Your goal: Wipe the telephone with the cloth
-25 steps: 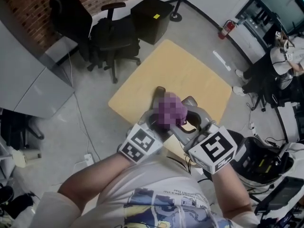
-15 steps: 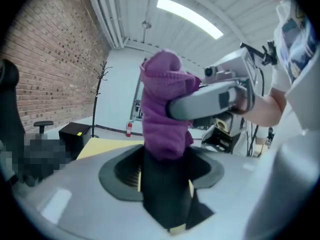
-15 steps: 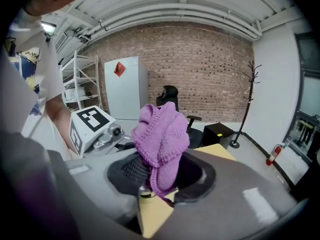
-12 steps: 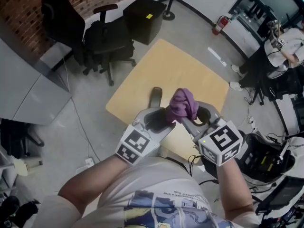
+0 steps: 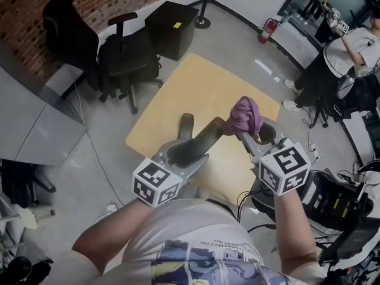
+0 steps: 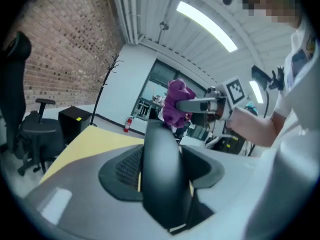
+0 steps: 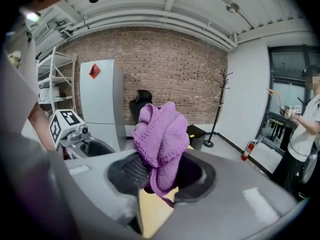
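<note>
My left gripper (image 5: pixel 189 152) is shut on a black telephone handset (image 5: pixel 206 137), which sticks out past the jaws toward the right. In the left gripper view the handset (image 6: pixel 161 169) fills the gap between the pads. A bunched purple cloth (image 5: pixel 246 116) is clamped in my right gripper (image 5: pixel 252 133), and it touches the handset's far end. In the right gripper view the cloth (image 7: pixel 161 139) bulges up out of the jaws of that gripper (image 7: pixel 159 176). From the left gripper view the cloth (image 6: pixel 175 103) shows just beyond the handset's tip.
Both grippers hang over a yellow table (image 5: pixel 178 82), where a dark narrow object (image 5: pixel 186 125) lies. Black office chairs (image 5: pixel 116 52) and a black box (image 5: pixel 172 25) stand behind it. A grey cabinet (image 5: pixel 29 117) is at the left, a person (image 5: pixel 347 52) at the right.
The right gripper has carried the purple cloth to the right along the handset, from beside the left jaws out to its far end. The left gripper has kept its grip and rolled a little.
</note>
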A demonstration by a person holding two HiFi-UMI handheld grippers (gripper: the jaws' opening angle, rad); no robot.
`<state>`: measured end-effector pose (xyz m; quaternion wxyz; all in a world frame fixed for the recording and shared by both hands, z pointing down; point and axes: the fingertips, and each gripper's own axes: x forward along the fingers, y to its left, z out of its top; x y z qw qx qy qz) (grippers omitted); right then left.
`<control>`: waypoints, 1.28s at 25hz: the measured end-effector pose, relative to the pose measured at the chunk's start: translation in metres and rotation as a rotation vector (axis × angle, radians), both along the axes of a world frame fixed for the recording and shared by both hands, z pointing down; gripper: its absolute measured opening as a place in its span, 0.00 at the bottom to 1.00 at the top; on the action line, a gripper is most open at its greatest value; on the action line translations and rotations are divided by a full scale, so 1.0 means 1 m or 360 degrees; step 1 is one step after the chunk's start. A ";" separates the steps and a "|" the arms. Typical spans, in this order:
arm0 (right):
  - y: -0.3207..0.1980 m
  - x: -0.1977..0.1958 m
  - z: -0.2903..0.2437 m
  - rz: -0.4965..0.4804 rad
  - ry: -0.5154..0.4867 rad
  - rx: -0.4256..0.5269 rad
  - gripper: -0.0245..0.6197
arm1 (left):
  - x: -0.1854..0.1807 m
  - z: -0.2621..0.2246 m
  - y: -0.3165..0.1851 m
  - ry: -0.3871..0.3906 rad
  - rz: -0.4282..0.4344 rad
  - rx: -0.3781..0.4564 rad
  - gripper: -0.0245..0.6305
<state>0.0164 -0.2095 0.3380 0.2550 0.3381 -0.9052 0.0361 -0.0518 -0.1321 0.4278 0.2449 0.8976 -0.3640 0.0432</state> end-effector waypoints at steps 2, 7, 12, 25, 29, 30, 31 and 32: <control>-0.006 0.010 -0.001 0.0056 -0.0035 -0.0009 0.23 | -0.001 0.002 -0.002 0.0162 -0.0034 -0.0116 0.42; -0.012 0.022 0.004 0.0090 -0.0078 -0.0030 0.23 | -0.009 -0.005 -0.011 0.0541 -0.0104 -0.0313 0.42; -0.008 0.018 0.029 0.0052 -0.0066 -0.0106 0.23 | -0.006 -0.018 -0.014 0.0843 -0.0123 -0.0412 0.42; 0.040 -0.027 0.060 -0.0306 0.0070 -0.0105 0.23 | 0.003 -0.042 -0.031 0.1603 -0.0203 -0.0623 0.42; 0.057 -0.034 0.062 -0.0419 0.0146 -0.0053 0.23 | 0.001 -0.043 -0.035 0.1654 -0.0230 -0.0636 0.42; 0.061 -0.035 0.063 -0.0438 0.0151 -0.0048 0.23 | 0.001 -0.043 -0.036 0.1659 -0.0233 -0.0637 0.42; 0.064 -0.034 0.063 -0.0454 0.0151 -0.0043 0.23 | 0.002 -0.044 -0.036 0.1668 -0.0236 -0.0638 0.42; 0.067 -0.033 0.064 -0.0470 0.0151 -0.0041 0.23 | 0.003 -0.044 -0.036 0.1681 -0.0239 -0.0637 0.42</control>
